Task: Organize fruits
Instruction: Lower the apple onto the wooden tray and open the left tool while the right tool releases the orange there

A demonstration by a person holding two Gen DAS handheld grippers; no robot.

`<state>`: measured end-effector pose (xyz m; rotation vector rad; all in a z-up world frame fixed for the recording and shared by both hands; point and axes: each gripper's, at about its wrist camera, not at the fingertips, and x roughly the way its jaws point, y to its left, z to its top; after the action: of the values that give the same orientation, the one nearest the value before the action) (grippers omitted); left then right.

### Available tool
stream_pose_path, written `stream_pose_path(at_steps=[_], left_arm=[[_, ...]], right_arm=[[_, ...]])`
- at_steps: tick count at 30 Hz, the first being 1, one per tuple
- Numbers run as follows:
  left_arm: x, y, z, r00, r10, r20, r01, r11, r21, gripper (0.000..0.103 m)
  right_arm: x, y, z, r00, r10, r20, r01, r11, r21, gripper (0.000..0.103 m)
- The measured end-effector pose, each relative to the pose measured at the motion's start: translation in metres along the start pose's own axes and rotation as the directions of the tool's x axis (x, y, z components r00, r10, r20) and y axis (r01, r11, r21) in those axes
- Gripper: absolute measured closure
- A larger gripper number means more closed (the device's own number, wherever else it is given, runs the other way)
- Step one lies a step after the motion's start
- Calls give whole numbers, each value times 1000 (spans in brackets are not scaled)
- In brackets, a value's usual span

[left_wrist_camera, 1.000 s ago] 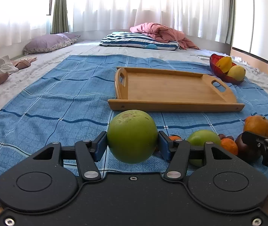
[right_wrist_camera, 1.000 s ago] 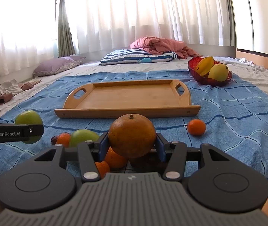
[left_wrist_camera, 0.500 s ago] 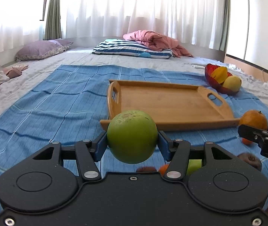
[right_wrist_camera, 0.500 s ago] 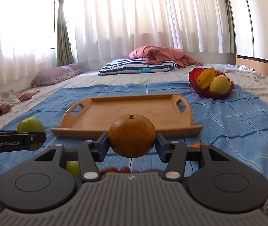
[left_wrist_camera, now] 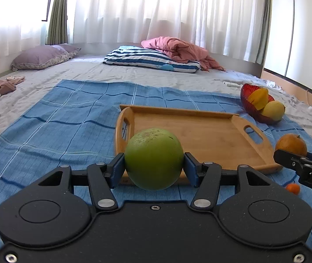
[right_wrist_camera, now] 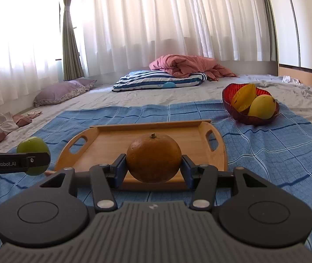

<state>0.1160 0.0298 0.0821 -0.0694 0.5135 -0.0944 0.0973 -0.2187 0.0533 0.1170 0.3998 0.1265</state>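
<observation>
My left gripper (left_wrist_camera: 153,167) clamps the green fruit (left_wrist_camera: 153,159), my right gripper (right_wrist_camera: 153,168) the orange (right_wrist_camera: 153,158); each carries toward the empty wooden tray (right_wrist_camera: 112,146) at twelve o'clock for sorting.

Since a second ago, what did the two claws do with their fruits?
Both moved up and toward the wooden tray, leaving the fruit pile behind. The left claw still squeezes the green fruit, the right claw the orange. Nothing was dropped; the tray and red bowl stayed put.
</observation>
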Motion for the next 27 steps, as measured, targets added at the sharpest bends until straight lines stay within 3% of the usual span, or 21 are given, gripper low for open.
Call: stream_pose_path(at_steps=[6, 13, 27], left_arm=[[31, -6, 17, 999, -20, -40, 20, 1000, -9, 49], [75, -13, 22, 992, -36, -124, 35, 999, -9, 49], [120, -20, 14, 979, -9, -203, 12, 1000, 14, 49]], right_arm=[[25, -15, 14, 1000, -7, -21, 7, 1000, 14, 48], [70, -32, 24, 993, 12, -116, -6, 999, 50, 48], [138, -43, 13, 940, 16, -340, 5, 998, 63, 47]])
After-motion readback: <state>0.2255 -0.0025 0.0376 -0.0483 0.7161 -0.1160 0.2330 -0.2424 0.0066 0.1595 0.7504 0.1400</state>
